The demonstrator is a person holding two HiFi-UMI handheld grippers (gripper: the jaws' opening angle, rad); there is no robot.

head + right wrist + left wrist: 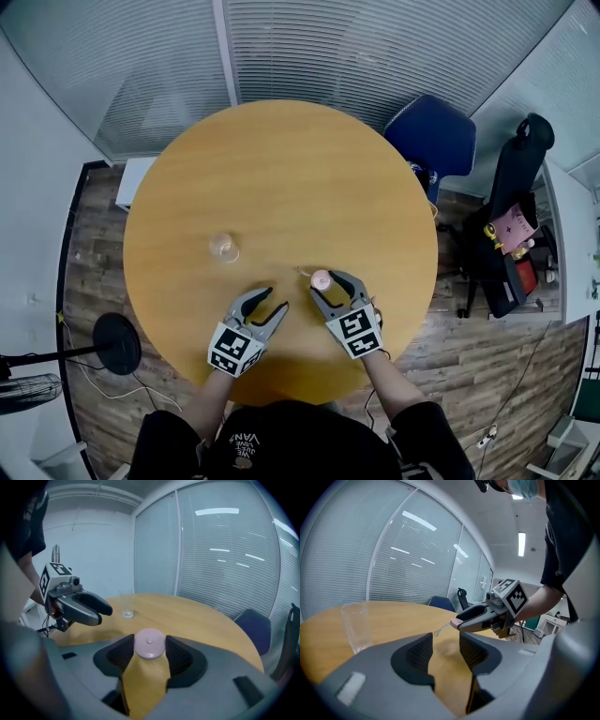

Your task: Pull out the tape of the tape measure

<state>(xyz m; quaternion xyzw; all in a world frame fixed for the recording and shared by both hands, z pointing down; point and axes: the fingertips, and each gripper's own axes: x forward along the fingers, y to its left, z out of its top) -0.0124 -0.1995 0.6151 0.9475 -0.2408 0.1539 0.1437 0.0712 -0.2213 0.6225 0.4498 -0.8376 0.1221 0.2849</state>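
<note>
A small round pink tape measure sits between the jaws of my right gripper, which is shut on it just above the round wooden table. In the right gripper view the pink disc fills the gap between the pads. A short thin tab sticks out of the case towards my left gripper. My left gripper is open and empty, a short way left of the tape measure. In the left gripper view its jaws frame bare table, with the right gripper just beyond them.
A clear glass stands on the table left of centre, beyond my left gripper. A blue chair and a black chair stand past the table's right side. A round black stand base lies on the floor at left.
</note>
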